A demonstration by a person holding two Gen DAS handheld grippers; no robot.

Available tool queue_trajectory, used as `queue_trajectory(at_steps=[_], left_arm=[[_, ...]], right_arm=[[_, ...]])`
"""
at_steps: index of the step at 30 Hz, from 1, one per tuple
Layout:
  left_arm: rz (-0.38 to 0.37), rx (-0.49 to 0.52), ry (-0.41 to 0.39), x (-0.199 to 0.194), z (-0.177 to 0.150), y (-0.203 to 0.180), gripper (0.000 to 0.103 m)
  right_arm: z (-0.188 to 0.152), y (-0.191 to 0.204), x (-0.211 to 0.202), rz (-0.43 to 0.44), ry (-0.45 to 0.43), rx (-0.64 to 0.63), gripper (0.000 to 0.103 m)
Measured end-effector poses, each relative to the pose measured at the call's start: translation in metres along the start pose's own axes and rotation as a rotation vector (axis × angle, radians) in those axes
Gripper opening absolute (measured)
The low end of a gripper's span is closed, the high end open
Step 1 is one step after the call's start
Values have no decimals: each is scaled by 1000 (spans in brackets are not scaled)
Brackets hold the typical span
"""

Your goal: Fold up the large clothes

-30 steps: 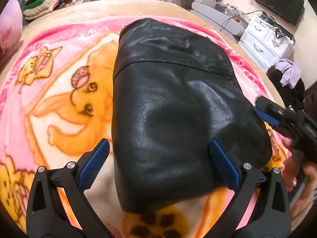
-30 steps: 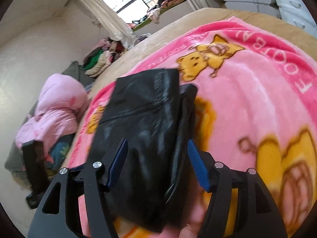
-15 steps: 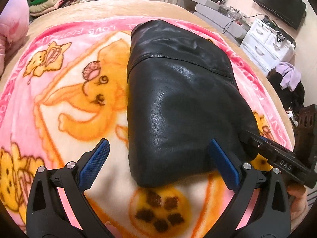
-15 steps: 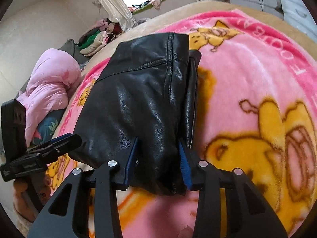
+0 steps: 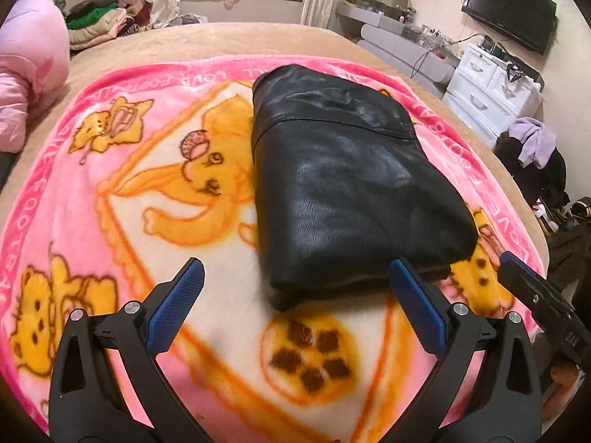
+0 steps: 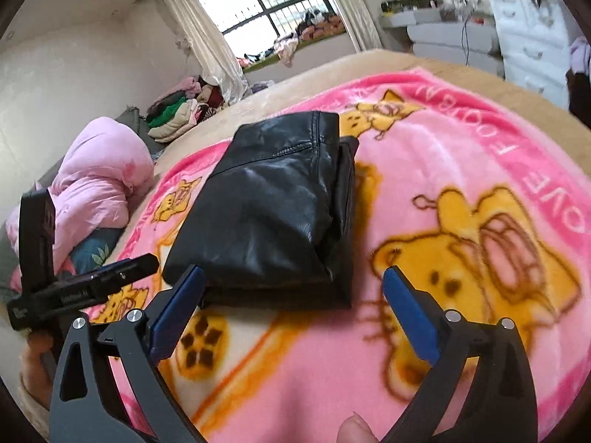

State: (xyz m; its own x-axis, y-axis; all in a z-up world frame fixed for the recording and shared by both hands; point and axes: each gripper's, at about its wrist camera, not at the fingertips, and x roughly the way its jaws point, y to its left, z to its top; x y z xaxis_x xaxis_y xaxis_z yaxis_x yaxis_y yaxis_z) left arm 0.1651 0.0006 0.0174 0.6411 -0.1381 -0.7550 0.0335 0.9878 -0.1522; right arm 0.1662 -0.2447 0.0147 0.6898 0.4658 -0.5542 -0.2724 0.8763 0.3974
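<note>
A black leather garment (image 5: 343, 184) lies folded into a thick rectangle on the pink cartoon blanket (image 5: 110, 199); the right wrist view shows it (image 6: 273, 214) with its layered edge on the right. My left gripper (image 5: 297, 269) hovers open just short of its near edge, touching nothing. My right gripper (image 6: 291, 277) has its jaws opening wide, the pads clear of the leather and the near edge just beyond the tips. One of the right gripper's fingers (image 5: 524, 284) shows at the right edge of the left wrist view.
The blanket covers a beige bed (image 5: 207, 37). A pink duvet (image 6: 99, 170) and a pile of clothes (image 5: 96, 22) sit at the far left. White drawers (image 5: 491, 92), a TV (image 5: 509, 26) and a chair heaped with clothes (image 5: 535, 147) stand to the right.
The right gripper closed on the garment's near edge, then opened wide and let go. Both grippers drew back, so the garment now lies farther from them. The left stayed open.
</note>
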Motion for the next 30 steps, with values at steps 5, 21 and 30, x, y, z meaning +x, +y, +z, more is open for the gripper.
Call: queue_trajectory(at_steps=[5, 21, 30], left_arm=[[-14, -2, -30, -21, -21, 3, 94], [7, 3, -104, -66, -82, 0, 94], [23, -23, -87, -68, -89, 6, 94]], right_arm=[[-16, 19, -21, -26, -53, -75, 98], [-69, 45, -56, -114, -38, -224, 99], [-70, 47, -59, -116, -32, -223, 99]])
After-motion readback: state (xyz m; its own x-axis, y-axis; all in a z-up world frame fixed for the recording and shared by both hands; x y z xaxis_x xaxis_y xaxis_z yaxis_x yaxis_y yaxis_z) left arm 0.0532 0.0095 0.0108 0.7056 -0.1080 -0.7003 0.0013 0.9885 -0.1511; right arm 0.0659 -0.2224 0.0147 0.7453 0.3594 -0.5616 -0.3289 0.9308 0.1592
